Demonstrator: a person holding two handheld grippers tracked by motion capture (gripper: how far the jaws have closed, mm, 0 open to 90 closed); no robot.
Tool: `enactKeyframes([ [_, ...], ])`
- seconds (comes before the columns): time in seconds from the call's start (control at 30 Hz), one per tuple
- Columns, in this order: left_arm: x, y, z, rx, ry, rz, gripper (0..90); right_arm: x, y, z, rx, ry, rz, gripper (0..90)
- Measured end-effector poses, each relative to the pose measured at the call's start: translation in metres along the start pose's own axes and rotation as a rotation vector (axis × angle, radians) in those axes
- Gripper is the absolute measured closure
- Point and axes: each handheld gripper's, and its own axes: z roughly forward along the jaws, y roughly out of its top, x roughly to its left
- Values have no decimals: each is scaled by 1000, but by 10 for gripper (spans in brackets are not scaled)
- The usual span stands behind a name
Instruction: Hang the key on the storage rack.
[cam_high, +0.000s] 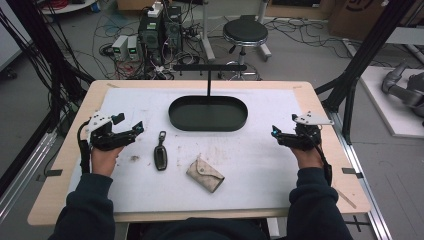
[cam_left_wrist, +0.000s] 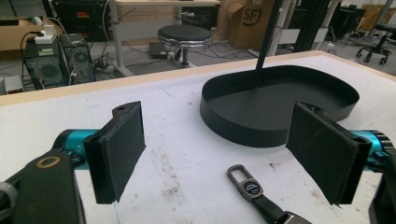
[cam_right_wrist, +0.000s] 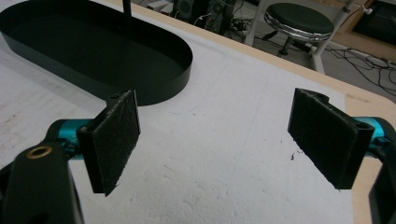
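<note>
Both grippers (cam_high: 131, 131) (cam_high: 276, 134) gape empty; key fob (cam_high: 160, 152) and pouch (cam_high: 204, 173) lie before the tray (cam_high: 208, 126).

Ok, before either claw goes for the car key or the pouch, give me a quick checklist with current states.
1. Left claw open, nothing between its pads: ok.
2. Right claw open, nothing held: ok.
3. Car key lying flat on the mat, apart from the pouch: ok.
4. Black tray has room inside: ok.
5. Left claw lined up on the key: not ok, the key lies off to its side.
6. Pouch flap fastened: cannot tell.
</note>
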Motion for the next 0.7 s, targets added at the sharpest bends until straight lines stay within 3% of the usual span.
enactKeyframes([
  [0.2,-4,1,0,-2,16,-13,199,2,0,0,-6,9,-5,171],
  [0.3,-8,1,2,22,17,-16,225,1,0,2,-1,15,-5,171],
  [0.4,-16,-3,7,68,14,-23,260,1,0,2,-1,8,-5,171],
  [0.43,-22,-7,12,118,3,-19,274,2,0,1,2,7,-5,171],
  [0.47,-22,-7,12,118,3,-19,287,2,0,1,2,7,-5,171],
  [0.6,-29,-14,22,204,-30,-21,329,5,0,0,3,0,-24,172],
  [0.7,-32,-18,27,247,-32,-22,373,7,1,0,5,1,-18,171],
])
